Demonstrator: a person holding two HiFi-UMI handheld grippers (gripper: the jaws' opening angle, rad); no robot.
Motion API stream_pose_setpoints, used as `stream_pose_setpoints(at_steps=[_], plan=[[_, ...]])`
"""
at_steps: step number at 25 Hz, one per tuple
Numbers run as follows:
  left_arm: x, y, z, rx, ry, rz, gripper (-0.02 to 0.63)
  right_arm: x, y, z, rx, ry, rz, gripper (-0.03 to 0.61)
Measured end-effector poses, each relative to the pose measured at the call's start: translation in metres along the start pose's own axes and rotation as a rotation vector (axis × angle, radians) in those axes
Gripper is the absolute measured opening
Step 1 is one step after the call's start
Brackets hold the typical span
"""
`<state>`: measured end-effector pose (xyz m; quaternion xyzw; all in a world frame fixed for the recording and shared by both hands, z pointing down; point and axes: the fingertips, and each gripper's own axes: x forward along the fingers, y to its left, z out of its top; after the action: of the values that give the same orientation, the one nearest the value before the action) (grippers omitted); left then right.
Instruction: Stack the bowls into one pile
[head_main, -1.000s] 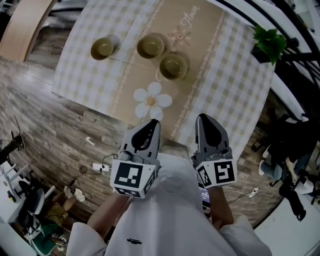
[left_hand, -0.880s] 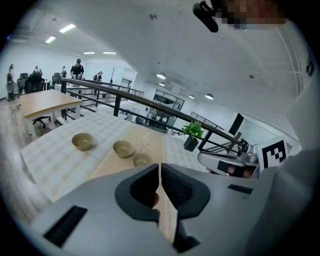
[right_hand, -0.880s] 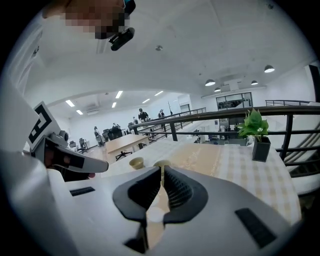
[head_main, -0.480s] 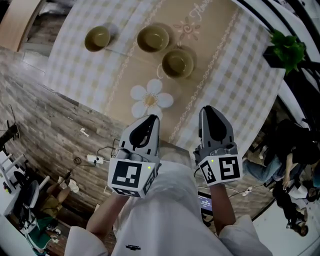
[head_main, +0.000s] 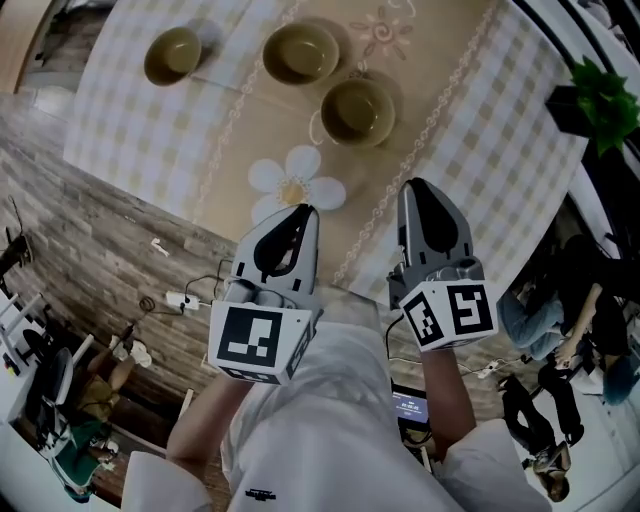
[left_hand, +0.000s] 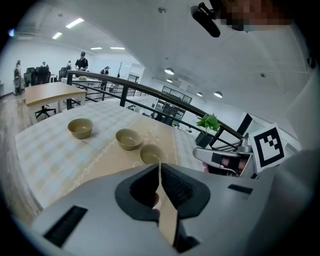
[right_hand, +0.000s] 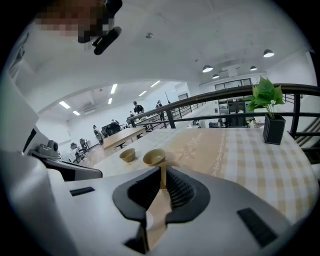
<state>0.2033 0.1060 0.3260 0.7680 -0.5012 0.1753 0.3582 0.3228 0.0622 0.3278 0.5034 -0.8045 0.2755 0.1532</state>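
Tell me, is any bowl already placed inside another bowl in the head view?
No, the left bowl, the middle bowl and the right bowl each sit alone on the tablecloth, none inside another.

The counter (head_main: 480, 150) is bare along its near edge and right side. Toward the far edge, the left bowl (head_main: 172, 55) stands apart; the middle bowl (head_main: 300, 52) and right bowl (head_main: 357, 110) sit close together. A potted plant (head_main: 605, 95) occupies the right edge.

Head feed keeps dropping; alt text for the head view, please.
Three unstacked olive bowls, left bowl, middle bowl and right bowl, sit apart on a checked tablecloth. The left gripper and right gripper, both shut and empty, are held side by side short of them. A potted plant stands far right.
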Motion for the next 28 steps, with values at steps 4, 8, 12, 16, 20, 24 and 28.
stream_pose_setpoints(at_steps=[4, 8, 12, 16, 20, 24, 28], plan=[[0.025, 0.024, -0.010, 0.007, -0.004, 0.038, 0.032, 0.038, -0.013, -0.020, 0.037, 0.004, -0.005, 0.037], [0.044, 0.036, -0.022, 0.002, 0.005, 0.050, 0.032, 0.065, -0.027, -0.041, 0.088, 0.021, -0.018, 0.037], [0.055, 0.045, -0.027, -0.005, 0.013, 0.054, 0.032, 0.084, -0.035, -0.050, 0.108, 0.042, -0.034, 0.037], [0.062, 0.057, -0.027, -0.020, 0.021, 0.060, 0.032, 0.099, -0.040, -0.053, 0.114, 0.054, -0.054, 0.037], [0.065, 0.085, -0.014, -0.043, 0.023, 0.066, 0.032, 0.126, -0.031, -0.047, 0.135, 0.080, -0.056, 0.037], [0.075, 0.083, -0.024, -0.046, 0.029, 0.071, 0.032, 0.128, -0.046, -0.064, 0.165, 0.090, -0.084, 0.040], [0.087, 0.084, -0.029, -0.075, 0.008, 0.079, 0.032, 0.132, -0.060, -0.073, 0.224, 0.085, -0.125, 0.099]])
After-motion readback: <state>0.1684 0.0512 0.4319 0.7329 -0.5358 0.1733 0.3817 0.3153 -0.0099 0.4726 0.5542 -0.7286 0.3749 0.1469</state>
